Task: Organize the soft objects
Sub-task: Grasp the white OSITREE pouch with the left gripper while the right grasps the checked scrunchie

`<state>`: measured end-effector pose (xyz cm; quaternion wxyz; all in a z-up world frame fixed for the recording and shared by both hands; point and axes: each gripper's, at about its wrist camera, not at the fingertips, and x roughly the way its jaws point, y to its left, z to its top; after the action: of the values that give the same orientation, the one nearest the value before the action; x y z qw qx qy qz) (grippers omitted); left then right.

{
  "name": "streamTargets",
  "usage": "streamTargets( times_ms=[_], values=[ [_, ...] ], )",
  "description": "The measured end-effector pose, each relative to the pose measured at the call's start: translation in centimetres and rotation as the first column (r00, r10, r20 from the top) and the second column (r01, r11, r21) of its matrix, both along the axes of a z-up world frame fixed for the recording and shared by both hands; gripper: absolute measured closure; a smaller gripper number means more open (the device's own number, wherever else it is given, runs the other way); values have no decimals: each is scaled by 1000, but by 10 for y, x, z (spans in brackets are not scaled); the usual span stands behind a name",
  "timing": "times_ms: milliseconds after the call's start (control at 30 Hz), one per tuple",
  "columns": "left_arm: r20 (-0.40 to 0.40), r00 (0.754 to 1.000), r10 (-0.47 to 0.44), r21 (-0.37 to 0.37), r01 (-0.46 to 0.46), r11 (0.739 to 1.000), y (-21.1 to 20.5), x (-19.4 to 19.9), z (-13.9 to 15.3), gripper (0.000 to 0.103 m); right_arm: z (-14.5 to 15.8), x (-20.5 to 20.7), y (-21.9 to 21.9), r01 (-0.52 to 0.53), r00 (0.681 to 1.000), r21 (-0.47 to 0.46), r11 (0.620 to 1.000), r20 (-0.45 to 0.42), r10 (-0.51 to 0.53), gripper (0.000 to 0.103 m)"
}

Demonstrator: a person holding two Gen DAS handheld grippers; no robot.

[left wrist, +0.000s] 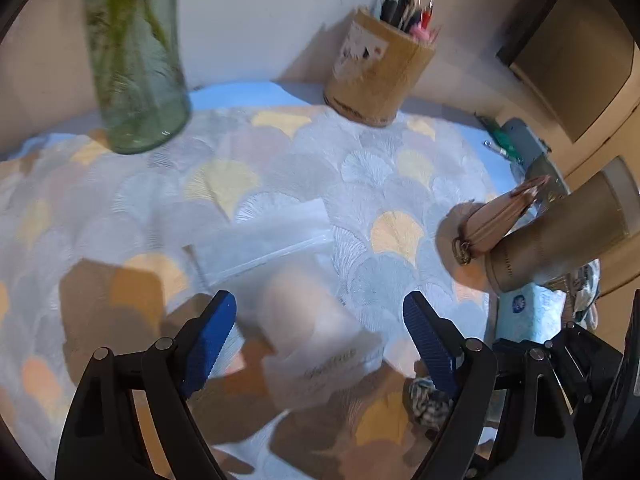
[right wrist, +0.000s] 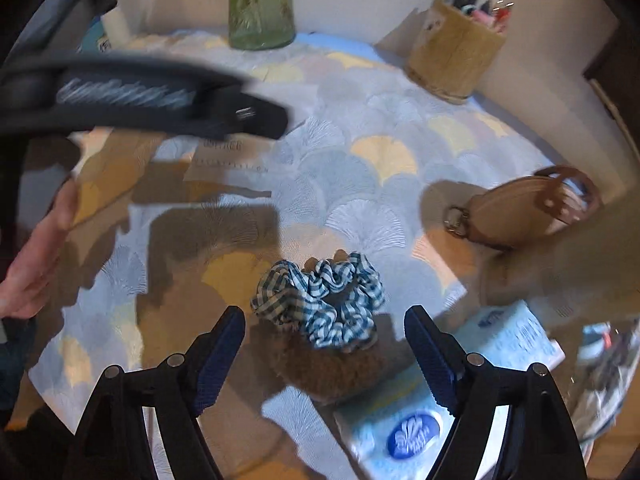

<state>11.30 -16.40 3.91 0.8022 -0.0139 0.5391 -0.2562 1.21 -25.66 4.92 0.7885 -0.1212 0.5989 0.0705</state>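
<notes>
My left gripper stands open, pointing down over a translucent zip bag that lies flat on the patterned tablecloth; nothing is between its blue pads. In the right wrist view my right gripper is open just above a blue-and-white checked scrunchie, which rests on a brown fluffy scrunchie. Its fingers stand on either side of the pile without touching it. The checked scrunchie also peeks out beside the left gripper's right finger. The zip bag shows partly under a dark blurred shape.
A glass vase with greenery and a pen holder stand at the back by the wall. To the right lie a tan pouch and a blue tissue pack. A hand and the left tool's dark housing fill the left.
</notes>
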Motion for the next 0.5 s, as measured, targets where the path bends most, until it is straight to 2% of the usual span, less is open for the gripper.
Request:
streamTargets(
  times_ms=[100, 167, 200, 233, 267, 333, 433, 500],
  values=[
    [38, 999, -8, 60, 6, 998, -11, 1, -5, 21, -15, 8, -6, 1, 1000, -29, 1000, -28, -2, 22],
    [31, 999, 31, 81, -33, 996, -11, 4, -12, 30, -21, 12, -8, -4, 999, -14, 1000, -46, 4, 24],
    [23, 999, 46, 72, -48, 996, -9, 6, -14, 32, -22, 13, -8, -12, 999, -5, 1000, -45, 12, 29],
    [16, 998, 55, 60, -56, 997, -6, 8, -16, 46, -23, 13, -7, -22, 999, 2, 1000, -35, 22, 37],
    [13, 998, 62, 52, -62, 997, -3, 9, -17, 54, -23, 14, -7, -31, 999, 7, 1000, -24, 31, 42],
    [22, 998, 60, 29, -61, 998, 3, 6, -13, 65, -24, 15, -8, -34, 999, 23, 999, -18, 34, 68],
    [36, 997, 68, -5, -68, 998, 17, -1, -3, 67, -19, 12, -3, -43, 999, 29, 999, 20, 42, 73],
    [46, 996, 71, -28, -69, 997, 31, -10, 5, 67, -10, 7, 2, -41, 998, 73, 996, 52, 37, 73]
  ],
)
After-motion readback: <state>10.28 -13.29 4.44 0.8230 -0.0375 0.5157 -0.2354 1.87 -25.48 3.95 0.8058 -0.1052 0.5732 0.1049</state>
